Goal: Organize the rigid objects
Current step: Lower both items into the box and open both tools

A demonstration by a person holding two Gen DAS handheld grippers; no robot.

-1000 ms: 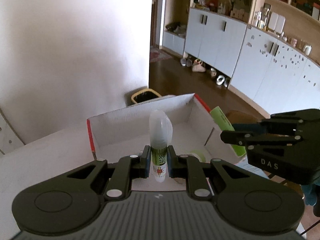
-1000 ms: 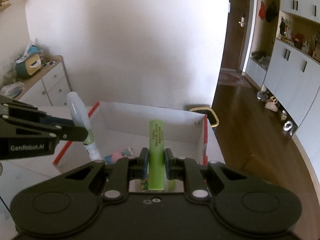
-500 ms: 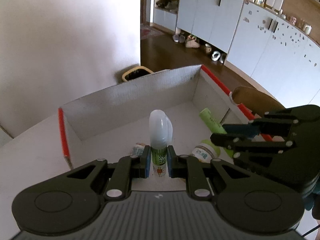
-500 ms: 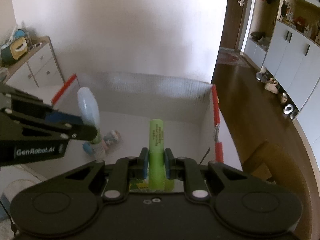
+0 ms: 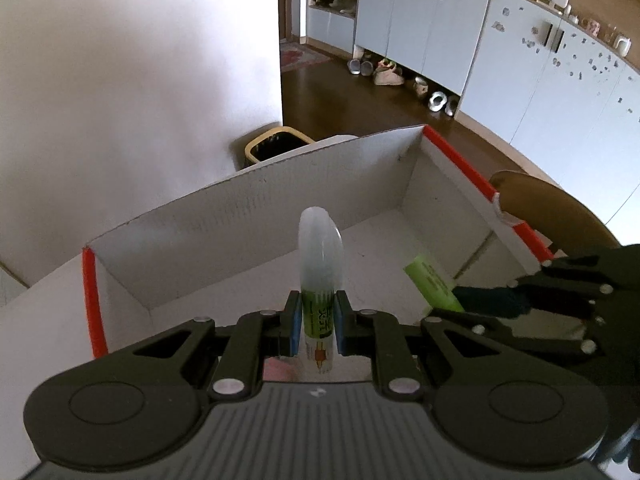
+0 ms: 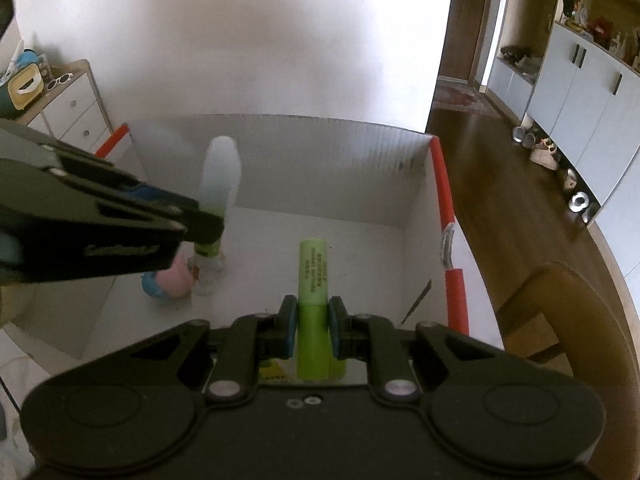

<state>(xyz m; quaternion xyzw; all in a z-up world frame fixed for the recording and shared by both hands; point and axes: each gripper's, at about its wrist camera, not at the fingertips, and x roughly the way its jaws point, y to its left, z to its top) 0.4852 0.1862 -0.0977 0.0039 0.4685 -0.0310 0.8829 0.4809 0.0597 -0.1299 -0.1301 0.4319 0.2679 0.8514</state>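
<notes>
My left gripper is shut on a small white bottle with a clear cap and green label, held upright over the open white cardboard box with red edges. My right gripper is shut on a light green tube, held low inside the same box near its right wall. The tube also shows in the left wrist view, with the right gripper behind it. The bottle and left gripper show at left in the right wrist view.
A pink and blue toy lies on the box floor at left. A wooden chair stands right of the box. A yellow-rimmed bin sits beyond it. A white drawer unit stands far left.
Both grippers have moved forward and down into the box with their objects still held. The green tube now sits lower, near the box floor.
</notes>
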